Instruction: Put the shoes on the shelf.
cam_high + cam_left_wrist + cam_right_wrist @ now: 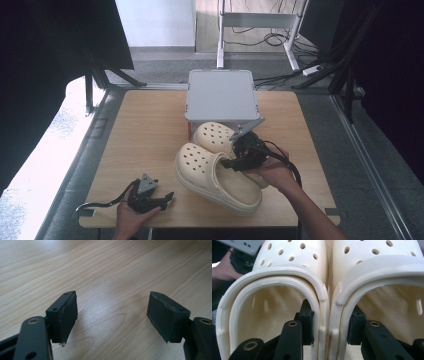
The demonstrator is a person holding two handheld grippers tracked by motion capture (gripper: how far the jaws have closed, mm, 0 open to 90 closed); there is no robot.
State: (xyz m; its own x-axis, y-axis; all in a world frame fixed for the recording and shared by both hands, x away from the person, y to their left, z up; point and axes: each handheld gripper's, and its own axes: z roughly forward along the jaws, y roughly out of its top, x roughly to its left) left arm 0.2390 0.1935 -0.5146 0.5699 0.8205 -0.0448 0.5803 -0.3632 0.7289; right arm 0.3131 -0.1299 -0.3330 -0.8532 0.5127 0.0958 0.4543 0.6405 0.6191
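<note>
Pair of cream perforated foam clogs (215, 167), centre of wooden table (145, 130), front of grey lidded box (221, 95): right gripper (328, 327) clenched on their adjoining inner walls, one jaw inside each, lifting step. Left gripper (112, 315) released, empty, near front-left corner. Next: carry both level, grip firm.

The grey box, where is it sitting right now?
In the high view the grey box sits at the far middle edge of the wooden table, just behind the two cream clogs.
</note>
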